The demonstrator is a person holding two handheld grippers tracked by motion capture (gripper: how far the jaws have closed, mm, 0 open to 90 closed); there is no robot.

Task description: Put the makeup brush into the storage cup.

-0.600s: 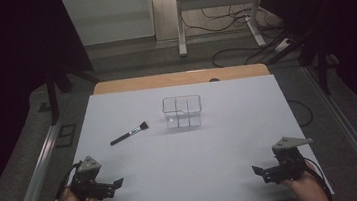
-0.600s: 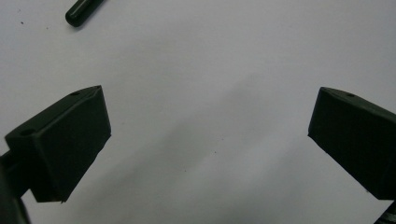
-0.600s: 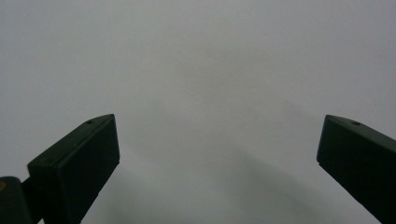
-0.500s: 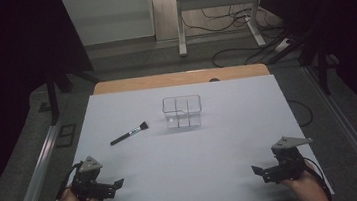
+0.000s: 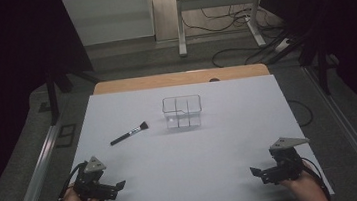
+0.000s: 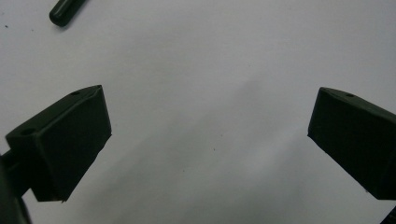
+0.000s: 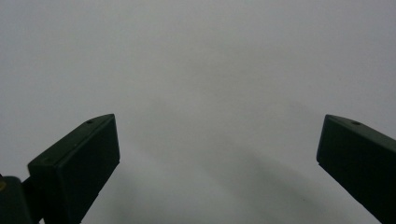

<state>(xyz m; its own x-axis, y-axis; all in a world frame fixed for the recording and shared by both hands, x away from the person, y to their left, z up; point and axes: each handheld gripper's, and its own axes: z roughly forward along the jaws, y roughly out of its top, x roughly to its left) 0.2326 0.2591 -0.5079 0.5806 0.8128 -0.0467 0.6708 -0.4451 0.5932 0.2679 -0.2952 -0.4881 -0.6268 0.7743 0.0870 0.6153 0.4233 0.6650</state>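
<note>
Nothing is picked up yet. The left gripper (image 5: 117,186) and right gripper (image 5: 255,172) sit low in the frame, jaws wide and empty. The brush (image 5: 129,133) lies left of middle, near the clear box (image 5: 182,111). Next, I think, the left gripper must reach up to the brush.

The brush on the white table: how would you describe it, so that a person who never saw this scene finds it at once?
On the white table, look left of the clear divided box near the middle. The brush lies flat there at a slant, apart from the box: slim, with a black handle and dark bristles.
</note>
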